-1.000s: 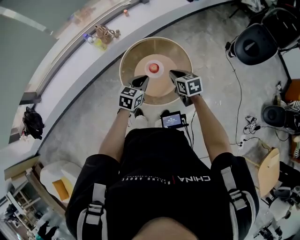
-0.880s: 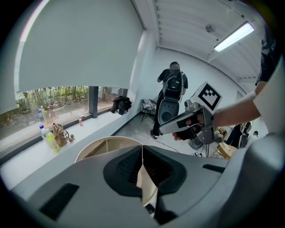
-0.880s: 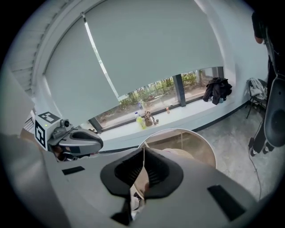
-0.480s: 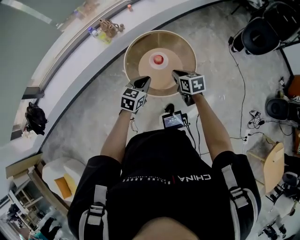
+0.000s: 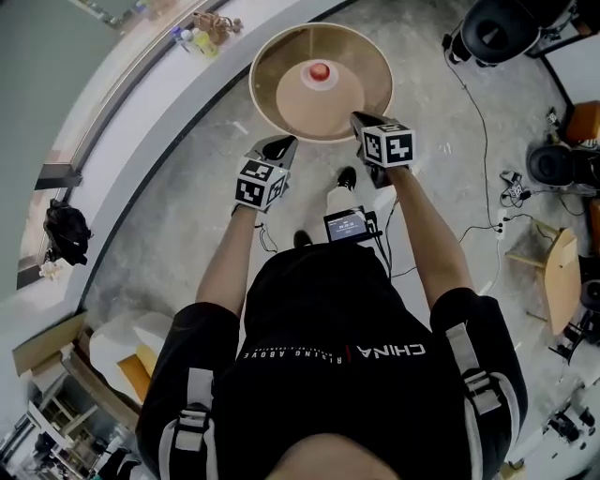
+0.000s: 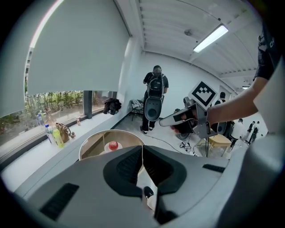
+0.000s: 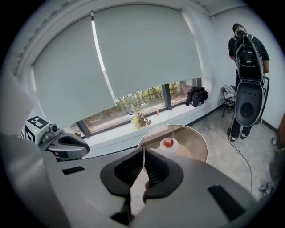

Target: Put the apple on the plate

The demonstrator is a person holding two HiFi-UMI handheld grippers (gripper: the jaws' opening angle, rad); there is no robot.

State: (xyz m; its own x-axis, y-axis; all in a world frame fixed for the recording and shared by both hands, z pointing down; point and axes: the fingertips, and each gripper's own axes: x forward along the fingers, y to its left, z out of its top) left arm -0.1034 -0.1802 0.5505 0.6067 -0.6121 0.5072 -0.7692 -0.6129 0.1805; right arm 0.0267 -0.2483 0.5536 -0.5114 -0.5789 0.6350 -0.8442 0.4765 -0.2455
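Observation:
A red apple sits on a small white plate in the middle of a round wooden table. Both grippers hang over the floor on the near side of the table, apart from it. My left gripper is shut and holds nothing. My right gripper is level with the table's near rim, also shut and holding nothing. In the left gripper view the apple lies beyond the closed jaws, and the right gripper shows at right. The right gripper view shows the apple ahead of its closed jaws.
A long window ledge with bottles and a small bag curves behind the table. A person with a backpack stands farther off. Black chairs, a wooden stool and cables lie at right.
Both grippers have drawn back from over the table's near edge to above the floor. The table, with the apple on its plate, now lies farther ahead. The jaws stay shut.

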